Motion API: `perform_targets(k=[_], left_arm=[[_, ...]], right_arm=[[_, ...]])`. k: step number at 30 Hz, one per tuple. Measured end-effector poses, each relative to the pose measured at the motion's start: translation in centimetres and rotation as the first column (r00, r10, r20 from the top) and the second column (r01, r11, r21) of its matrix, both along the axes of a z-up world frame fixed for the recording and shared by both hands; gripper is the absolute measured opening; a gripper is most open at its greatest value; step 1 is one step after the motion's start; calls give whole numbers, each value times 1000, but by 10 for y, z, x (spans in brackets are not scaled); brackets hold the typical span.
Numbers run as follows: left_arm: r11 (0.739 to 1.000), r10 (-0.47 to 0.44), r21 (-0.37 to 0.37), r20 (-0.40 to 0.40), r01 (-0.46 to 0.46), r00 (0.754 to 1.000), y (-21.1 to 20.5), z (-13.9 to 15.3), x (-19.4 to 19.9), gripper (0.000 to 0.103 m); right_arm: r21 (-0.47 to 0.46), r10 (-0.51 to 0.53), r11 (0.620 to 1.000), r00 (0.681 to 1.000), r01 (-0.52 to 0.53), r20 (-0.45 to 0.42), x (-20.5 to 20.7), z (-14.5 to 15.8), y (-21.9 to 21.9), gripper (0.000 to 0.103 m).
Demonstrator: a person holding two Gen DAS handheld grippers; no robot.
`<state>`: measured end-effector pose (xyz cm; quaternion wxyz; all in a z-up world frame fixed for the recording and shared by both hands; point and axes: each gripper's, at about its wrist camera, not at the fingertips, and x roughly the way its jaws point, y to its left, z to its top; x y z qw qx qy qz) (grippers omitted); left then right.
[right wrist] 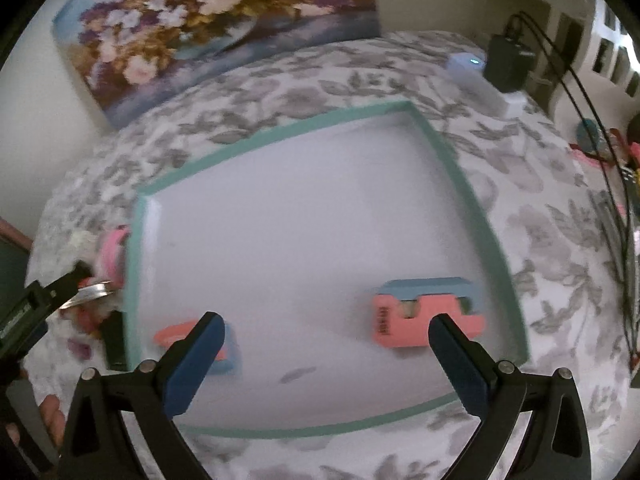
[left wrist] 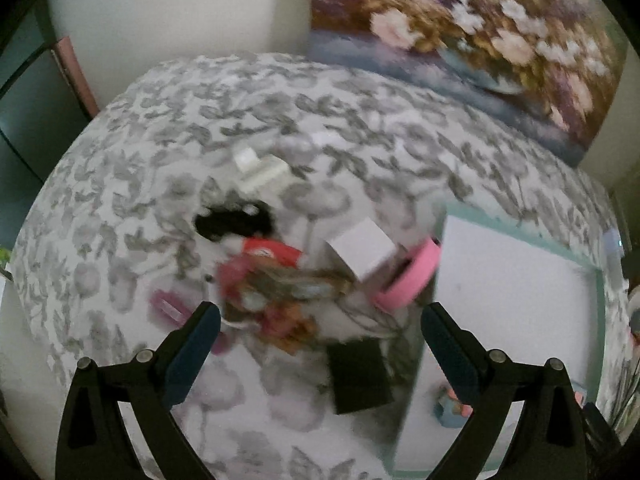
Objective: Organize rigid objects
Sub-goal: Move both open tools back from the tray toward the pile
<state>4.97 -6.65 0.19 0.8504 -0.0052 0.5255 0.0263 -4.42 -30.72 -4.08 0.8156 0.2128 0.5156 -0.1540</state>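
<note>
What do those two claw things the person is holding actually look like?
Both look alike. The left gripper and right gripper each have two black plastic arms, ribbed with triangular cut-outs and silver bolts, ending in flat dark-blue pads. No cables or markings show on them.

Motion blur smears the red-and-brown clutter (left wrist: 272,300) beyond recognition. The right gripper's left finger (right wrist: 196,356) covers part of a pink-and-blue block (right wrist: 224,354); the teal tray (left wrist: 600,292) runs off-frame.
</note>
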Motion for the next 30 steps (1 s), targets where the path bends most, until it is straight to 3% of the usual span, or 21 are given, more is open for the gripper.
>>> perform_targets(k=[5,17,22,30], left_arm=[[998,47,41,20,-48,999,35,16,3,100],[989,140,42,16,-140,990,115,30,6,100],[986,163,25,-9,-162,987,142,22,6,100],[987,158,-7,-120,-160,980,166,-15,11,100]], right_arm=[[2,40,999,998,-40,40,10,13,26,103],[36,137,989,988,-140,70,44,24,96,103],[47,207,976,976,-210,65,60,20,134,103],[43,321,946,946,-323,39,74,5,182,103]])
